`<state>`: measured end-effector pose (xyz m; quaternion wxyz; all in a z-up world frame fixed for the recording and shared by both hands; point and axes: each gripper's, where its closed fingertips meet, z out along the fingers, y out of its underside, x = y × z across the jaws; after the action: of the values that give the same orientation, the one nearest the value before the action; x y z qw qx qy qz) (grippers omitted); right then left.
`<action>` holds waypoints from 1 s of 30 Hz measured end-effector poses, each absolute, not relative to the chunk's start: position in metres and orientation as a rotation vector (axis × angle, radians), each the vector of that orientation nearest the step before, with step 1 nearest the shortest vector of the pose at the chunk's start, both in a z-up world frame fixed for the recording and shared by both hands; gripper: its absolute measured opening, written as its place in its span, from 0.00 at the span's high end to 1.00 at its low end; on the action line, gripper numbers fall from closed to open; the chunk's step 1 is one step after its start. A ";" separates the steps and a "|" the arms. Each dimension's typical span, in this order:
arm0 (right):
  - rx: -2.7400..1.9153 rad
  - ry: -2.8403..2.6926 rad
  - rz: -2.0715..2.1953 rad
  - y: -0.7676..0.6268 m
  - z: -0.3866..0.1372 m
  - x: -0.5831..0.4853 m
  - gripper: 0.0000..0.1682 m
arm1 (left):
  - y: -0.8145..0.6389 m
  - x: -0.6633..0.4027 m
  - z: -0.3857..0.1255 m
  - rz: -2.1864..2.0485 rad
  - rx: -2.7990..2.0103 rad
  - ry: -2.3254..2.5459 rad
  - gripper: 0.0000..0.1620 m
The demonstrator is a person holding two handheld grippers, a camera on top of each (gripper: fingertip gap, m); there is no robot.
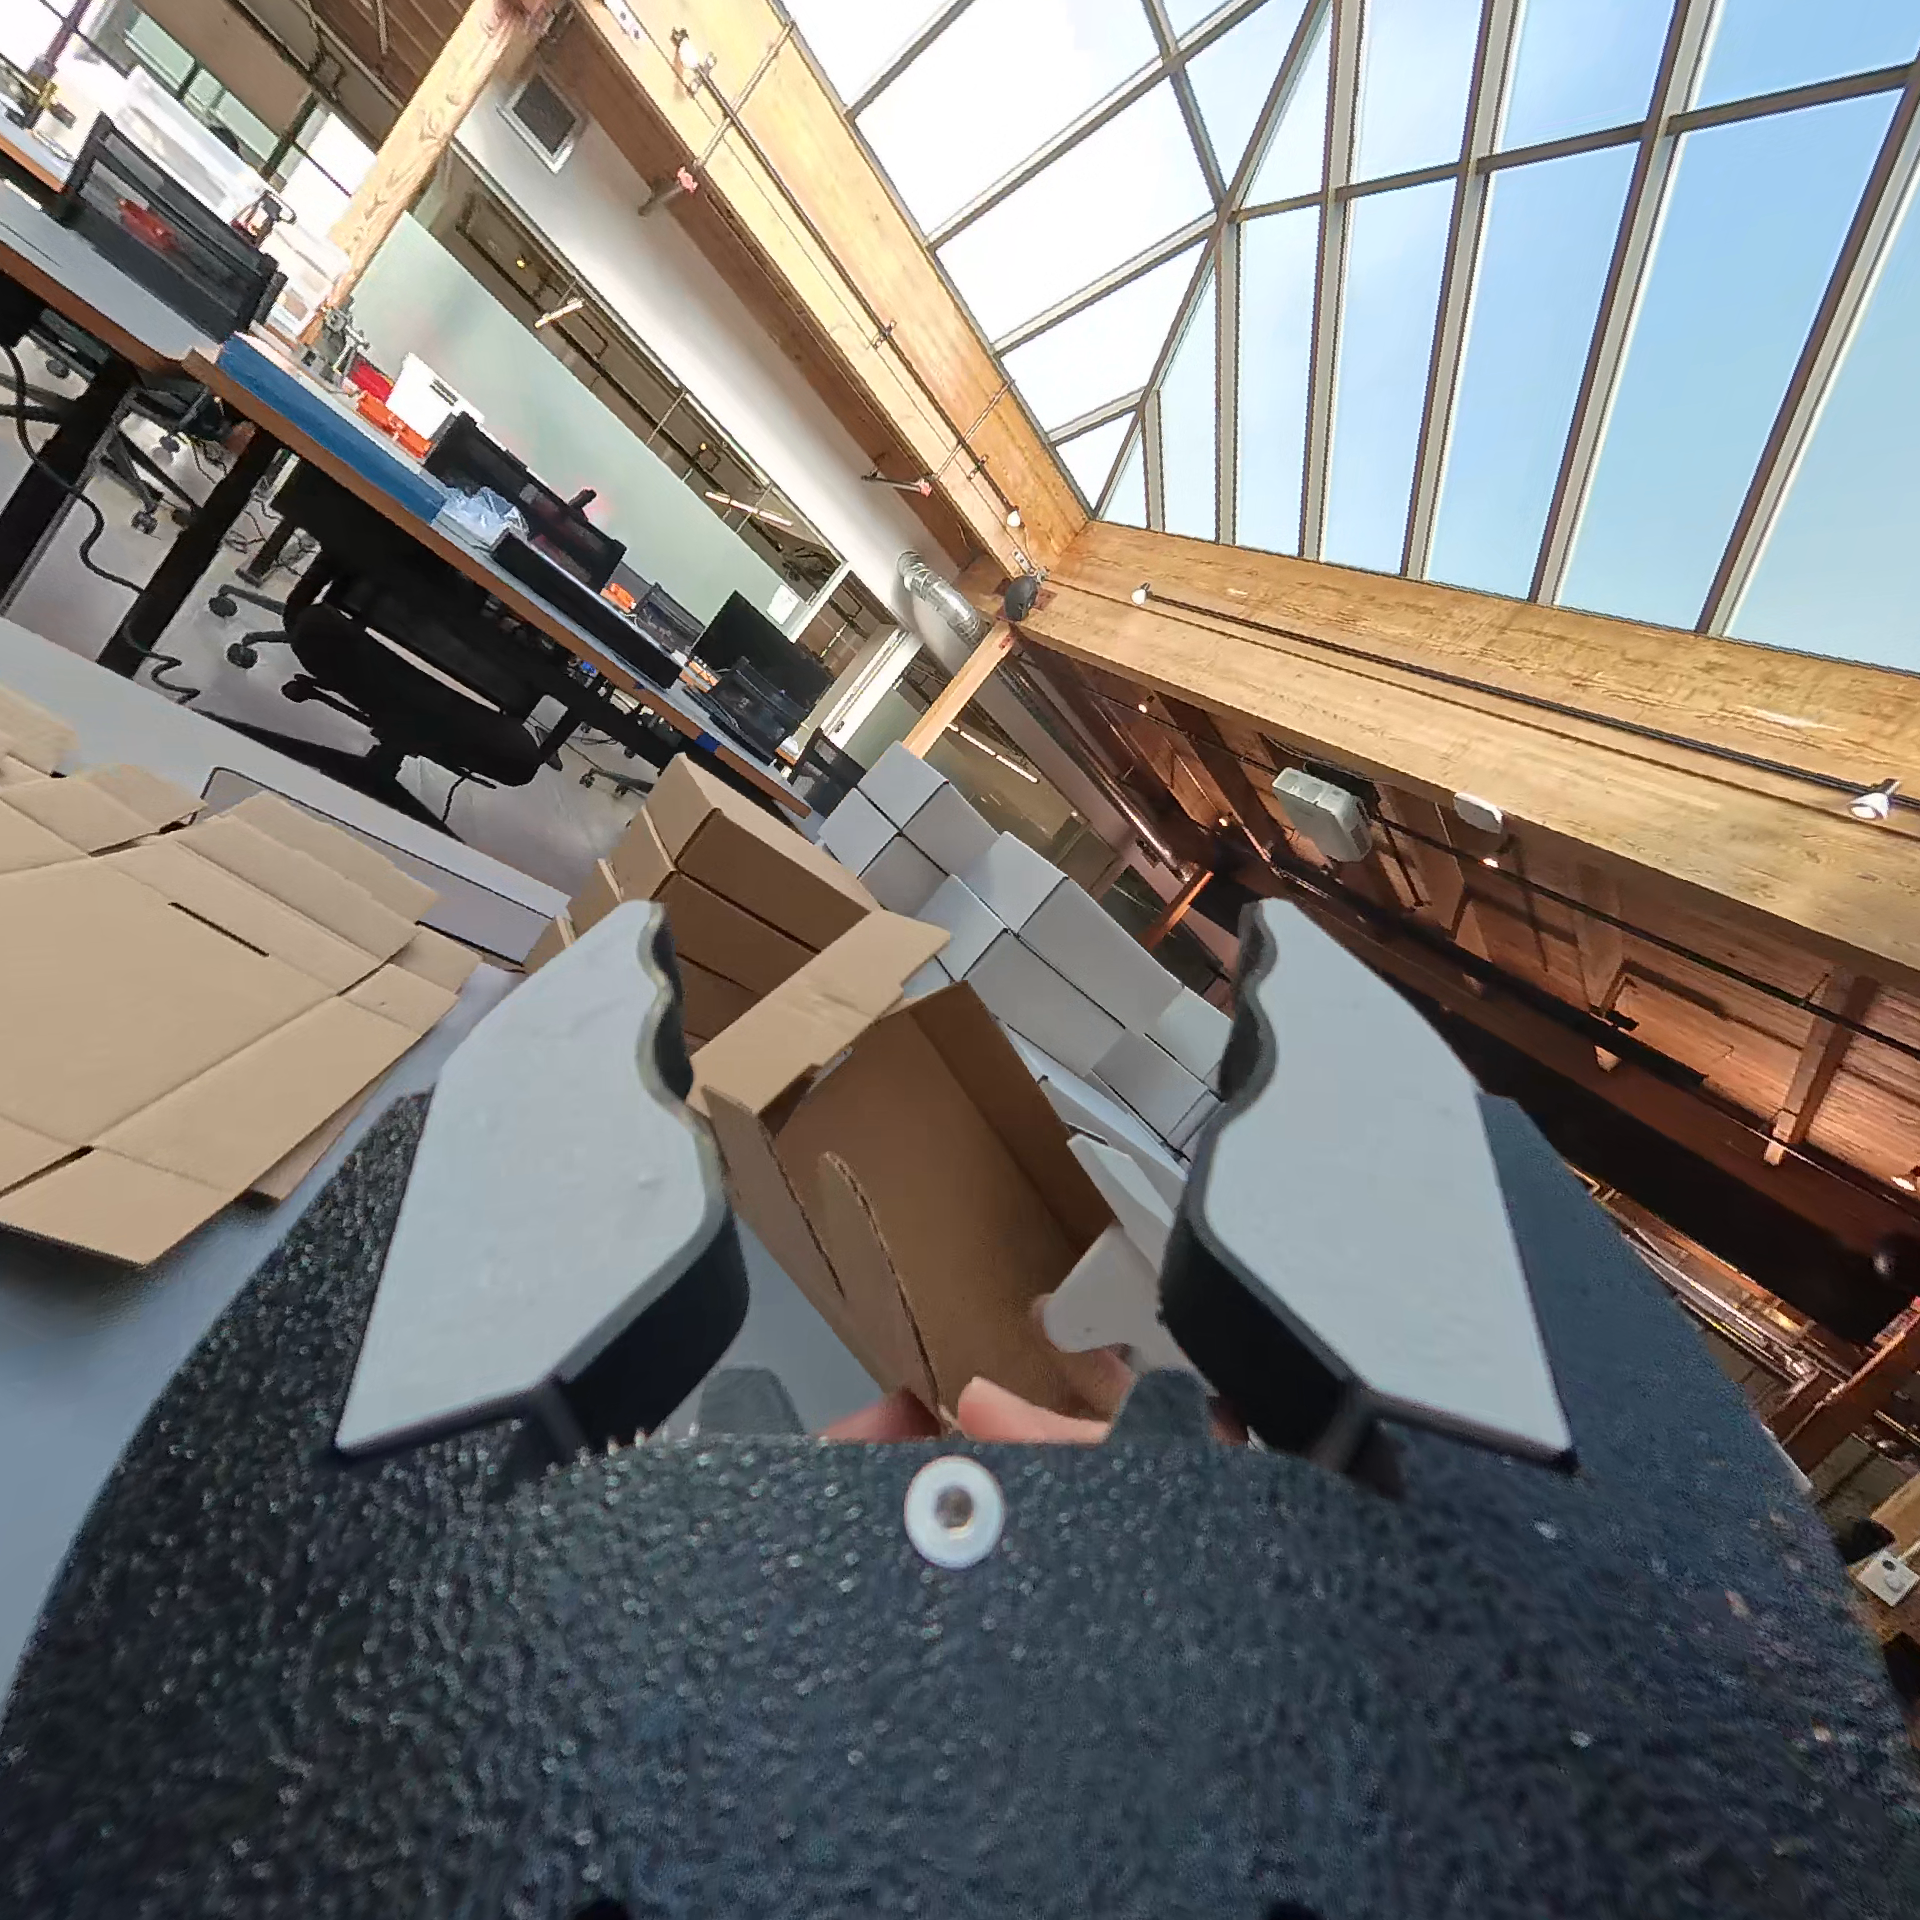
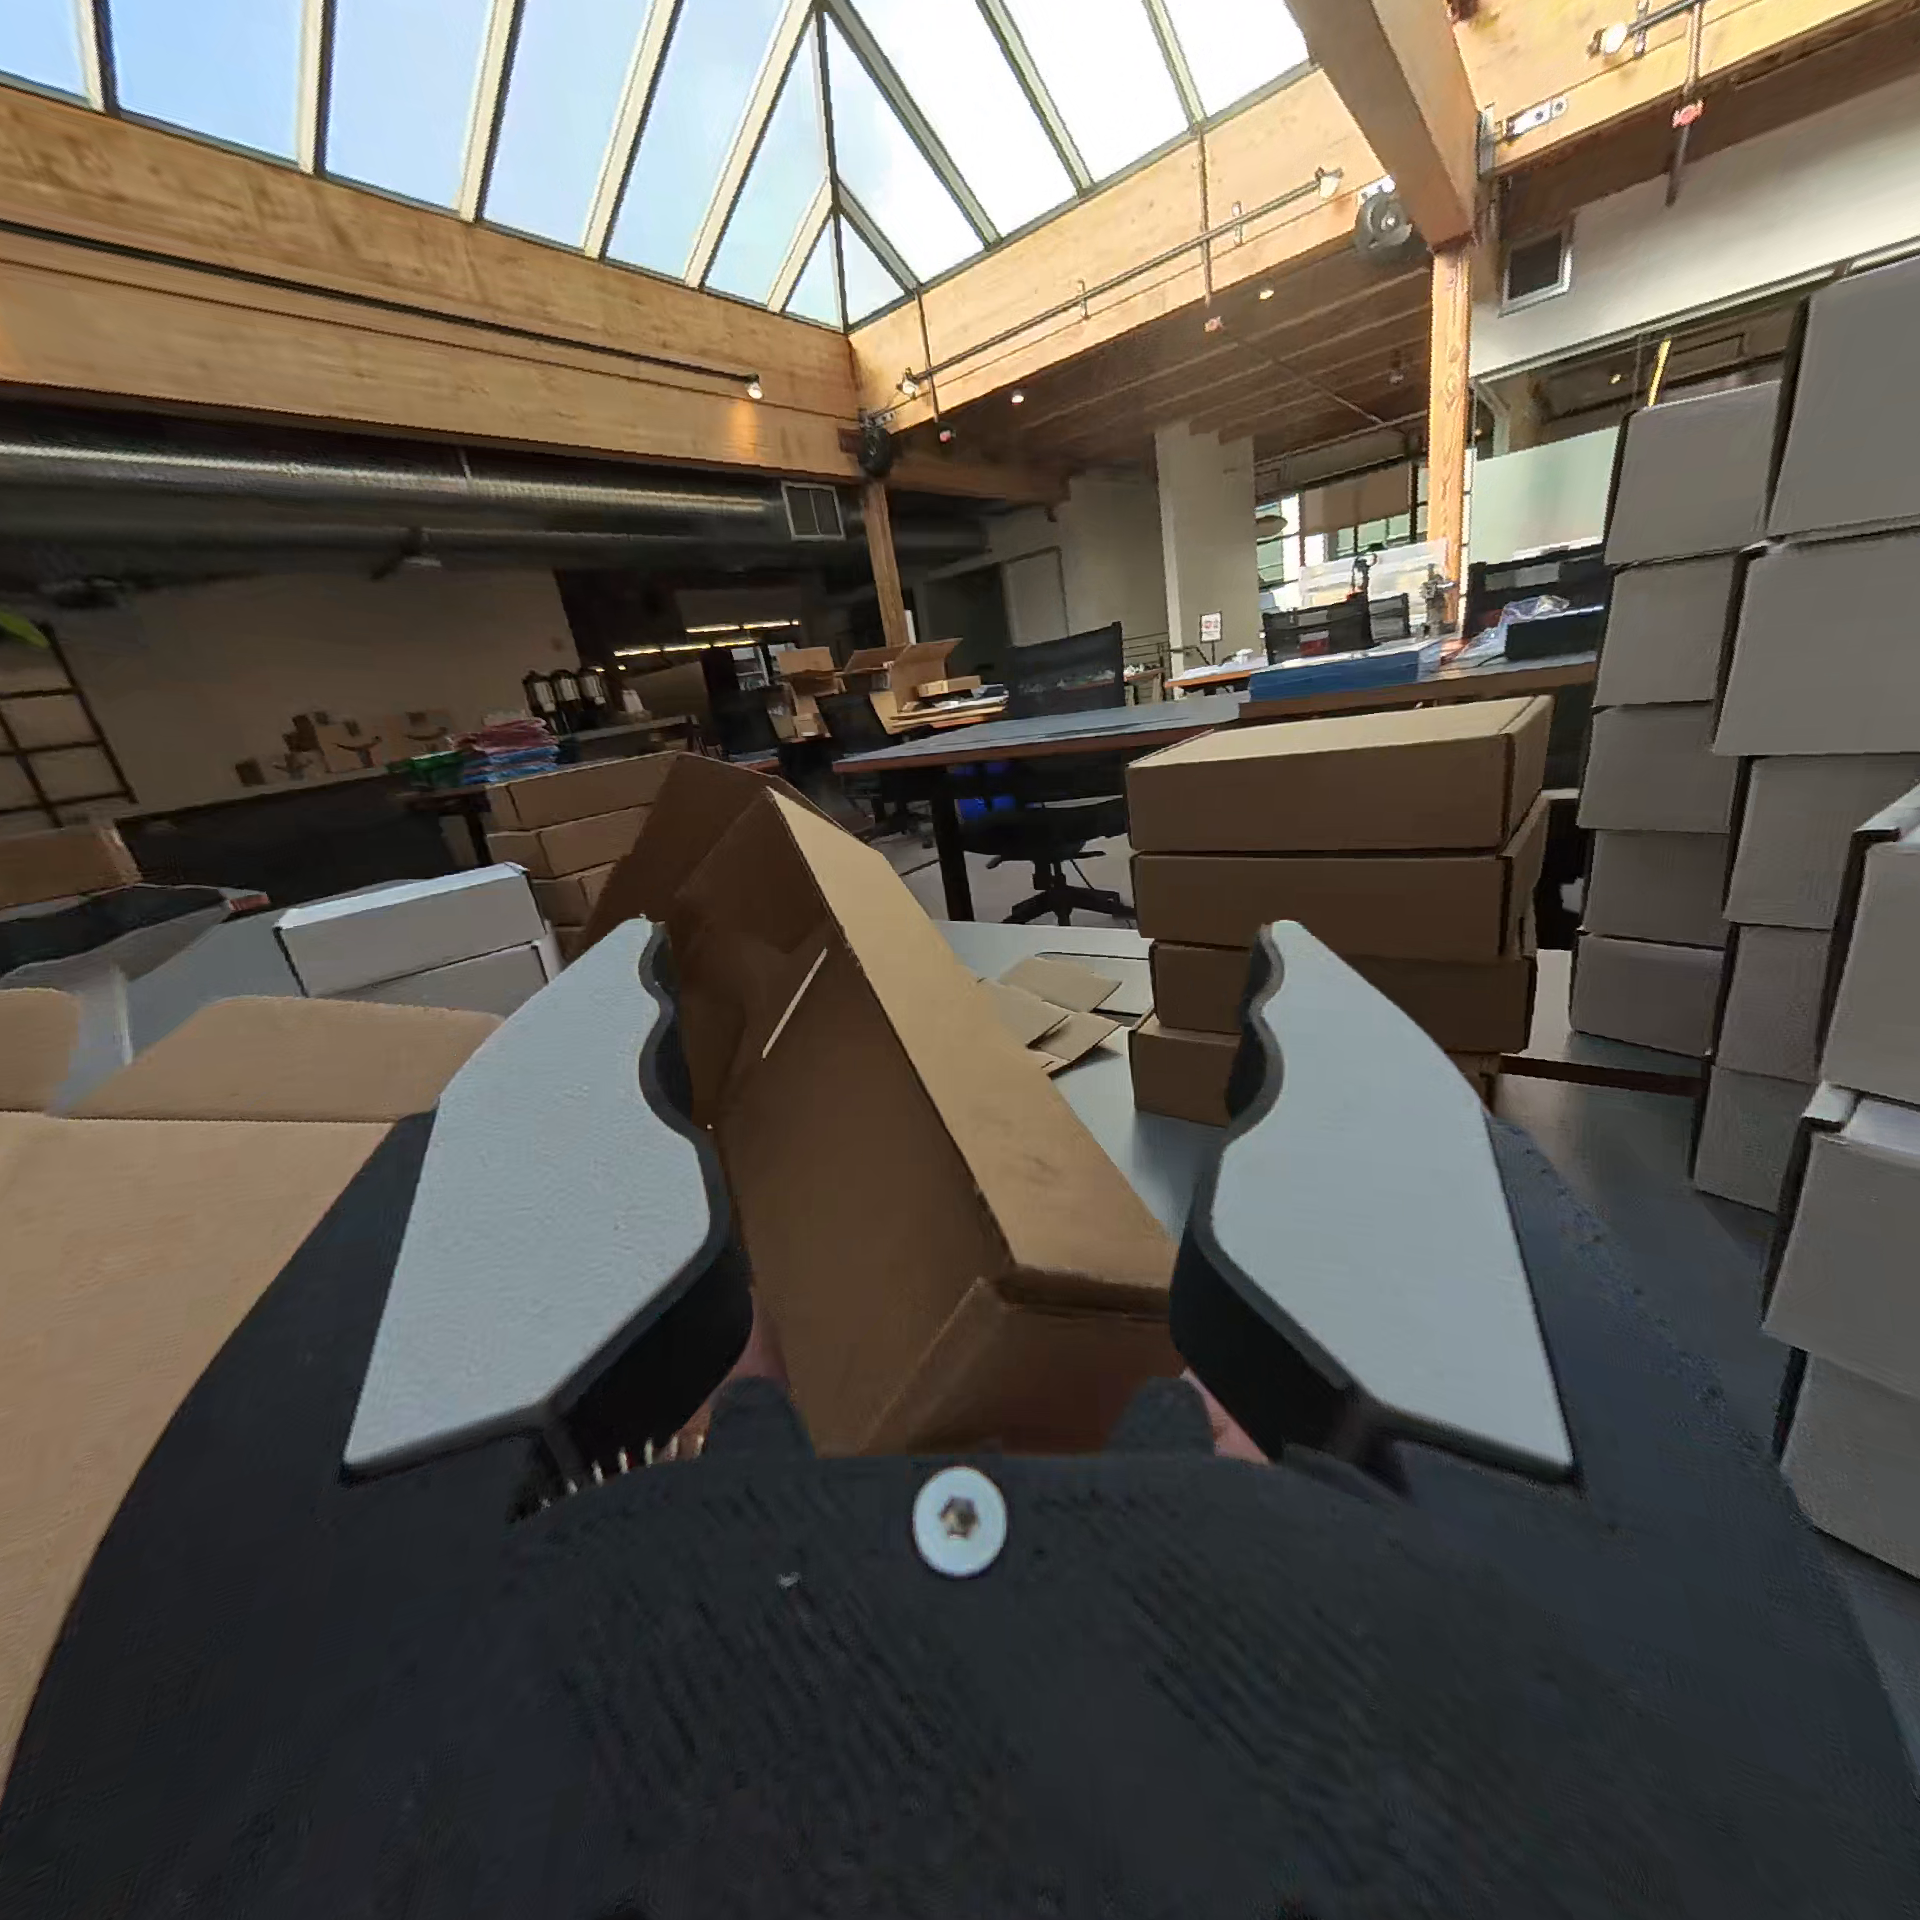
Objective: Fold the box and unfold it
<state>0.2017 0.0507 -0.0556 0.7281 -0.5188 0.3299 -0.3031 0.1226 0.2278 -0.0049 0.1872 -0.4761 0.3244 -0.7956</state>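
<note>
my left tool (image 1: 956,997) has its fingers spread wide, and the brown cardboard box (image 1: 914,1174) sits in the gap between them, partly folded, its open inside and a perforated arc facing me. it does not press on either finger as far as i can tell. just below the box, at the tool's base, i see fingertips of a hand (image 1: 997,1403) on the cardboard's lower edge; the right view barely shows them. off the left finger, flat unfolded cardboard blanks (image 1: 177,997) lie on the grey bench (image 1: 94,1330). beyond the fingertips stand stacked brown boxes (image 1: 727,862) and white boxes (image 1: 997,935).

my right tool (image 2: 956,997) is also spread wide, with the same box (image 2: 894,1122) rising between its fingers, seen here from outside: a closed long wall and an end corner near the right finger. beyond the right finger is a stack of folded brown boxes (image 2: 1340,883), and further right a wall of white boxes (image 2: 1766,727). to the left lies flat cardboard (image 2: 156,1247).
</note>
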 end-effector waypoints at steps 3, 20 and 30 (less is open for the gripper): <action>-1.140 0.708 -0.755 0.052 -0.055 0.200 0.42 | 0.226 0.115 -0.010 -2.181 -1.277 0.877 0.37; -0.864 0.588 -0.179 0.026 -0.044 0.189 0.46 | 0.232 0.109 -0.024 -2.022 -1.242 0.899 0.31; -1.278 0.848 -0.584 0.010 -0.092 0.229 0.44 | 0.246 0.115 -0.024 -2.293 -1.293 0.871 0.31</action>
<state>0.2290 0.0101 -0.0923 0.6818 -0.5698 0.3778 -0.2603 0.1154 0.2460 -0.0236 0.1835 -0.4584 0.3088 -0.8129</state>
